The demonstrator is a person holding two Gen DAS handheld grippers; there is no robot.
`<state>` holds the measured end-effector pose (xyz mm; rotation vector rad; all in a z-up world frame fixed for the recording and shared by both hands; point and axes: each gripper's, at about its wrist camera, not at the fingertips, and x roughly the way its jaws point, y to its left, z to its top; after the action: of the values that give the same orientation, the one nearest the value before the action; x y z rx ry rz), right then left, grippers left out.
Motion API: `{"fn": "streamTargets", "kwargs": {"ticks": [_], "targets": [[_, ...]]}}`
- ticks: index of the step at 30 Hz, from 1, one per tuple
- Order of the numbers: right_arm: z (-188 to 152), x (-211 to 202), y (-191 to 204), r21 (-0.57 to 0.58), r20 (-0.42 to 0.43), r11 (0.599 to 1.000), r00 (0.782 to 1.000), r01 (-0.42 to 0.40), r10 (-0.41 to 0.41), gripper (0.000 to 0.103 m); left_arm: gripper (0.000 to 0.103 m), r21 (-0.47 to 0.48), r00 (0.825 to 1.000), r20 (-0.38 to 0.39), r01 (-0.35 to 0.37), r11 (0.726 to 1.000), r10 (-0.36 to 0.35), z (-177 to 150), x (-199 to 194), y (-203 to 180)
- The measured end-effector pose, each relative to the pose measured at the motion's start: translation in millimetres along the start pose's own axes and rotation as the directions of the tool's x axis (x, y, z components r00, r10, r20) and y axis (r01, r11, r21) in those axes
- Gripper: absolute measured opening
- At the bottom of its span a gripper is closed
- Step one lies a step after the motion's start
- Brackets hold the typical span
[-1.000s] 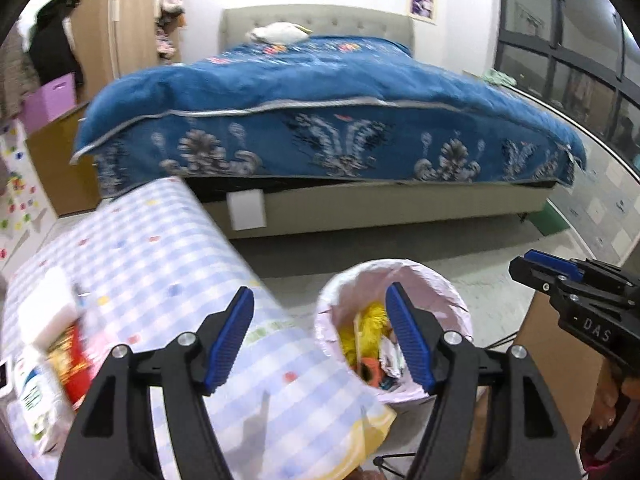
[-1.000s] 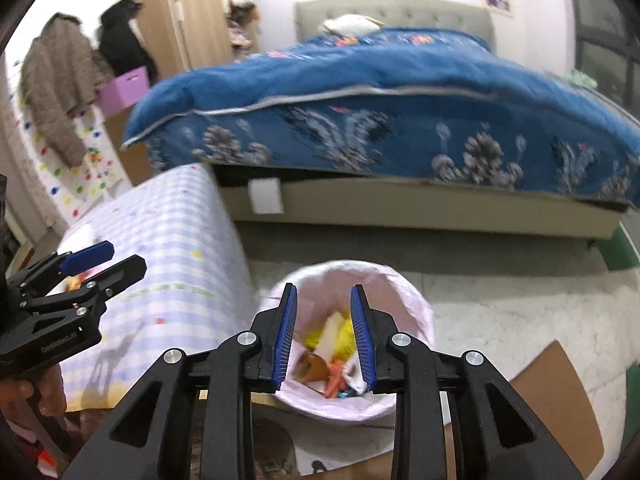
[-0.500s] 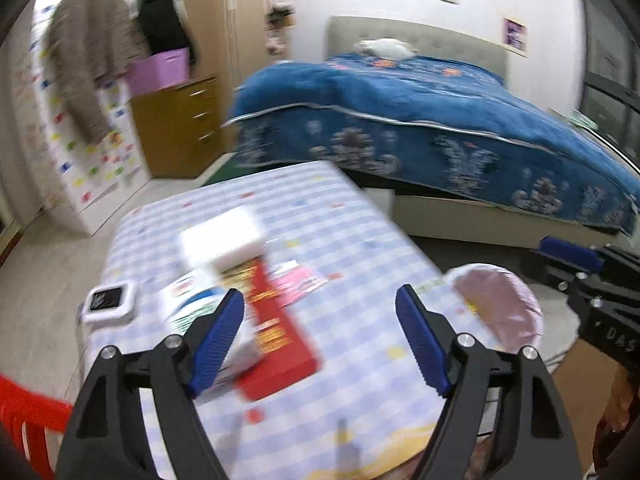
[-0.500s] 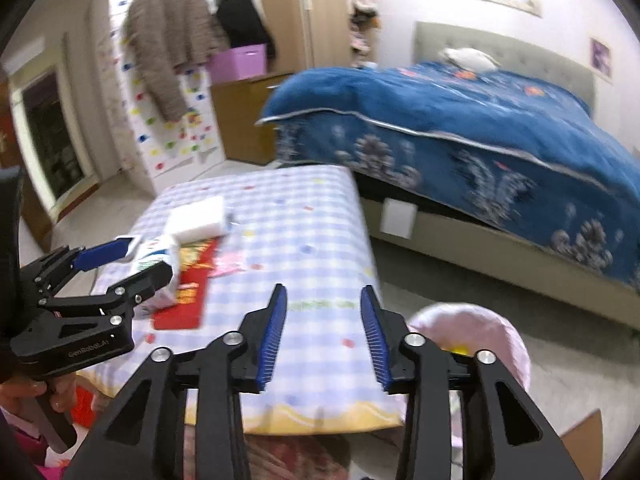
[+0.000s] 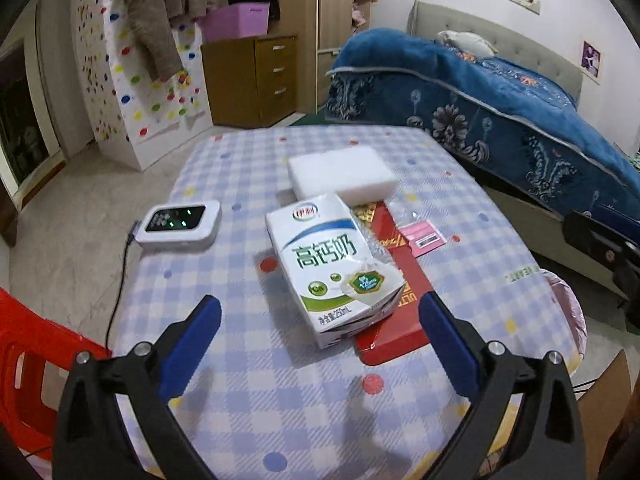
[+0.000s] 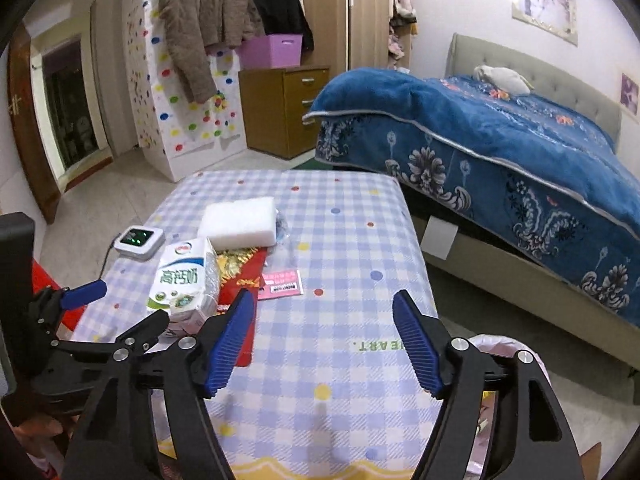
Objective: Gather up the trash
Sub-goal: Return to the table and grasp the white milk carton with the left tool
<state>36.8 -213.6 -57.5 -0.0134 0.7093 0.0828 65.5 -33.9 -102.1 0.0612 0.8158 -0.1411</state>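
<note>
Both jaws spread and empty: the left hand-held gripper (image 5: 320, 320) hangs just before the milk carton (image 5: 334, 266), which lies on the bench (image 5: 224, 184) across a partly hidden red packet (image 5: 394, 332). The right hand-held gripper (image 6: 322, 338) is over bare cloth. The bin (image 5: 570, 312) is cut off.

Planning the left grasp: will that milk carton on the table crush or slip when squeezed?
The white-and-green milk carton looks dented at its near end, so probably empty, light and crushable. It lies flat, partly on a red packet, so it may slide, not roll.
</note>
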Motion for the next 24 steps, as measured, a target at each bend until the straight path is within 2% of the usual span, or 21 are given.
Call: {"fn": "streamTargets", "kwargs": {"ticks": [9,16,19,24], "targets": [[-6,18,-22,0.042,-0.043,0.999,0.999,0.018,-0.016,0.076,0.096,0.009,0.998,-0.050,-0.027,1.000,0.028,3,35,-19],[-11,25,-29,0.053,-0.057,0.999,0.998,0.009,-0.006,0.076,0.095,-0.028,0.994,-0.085,-0.068,0.997,0.066,9,61,-21],[-13,25,-30,0.052,-0.061,0.999,0.998,0.001,0.002,0.076,0.081,-0.038,0.993,-0.101,-0.057,0.998,0.053,7,64,-18],[-15,23,-25,0.044,-0.068,0.999,0.998,-0.010,0.013,0.076,0.079,-0.016,0.997,-0.073,-0.030,0.999,0.029,2,50,-10]]}}
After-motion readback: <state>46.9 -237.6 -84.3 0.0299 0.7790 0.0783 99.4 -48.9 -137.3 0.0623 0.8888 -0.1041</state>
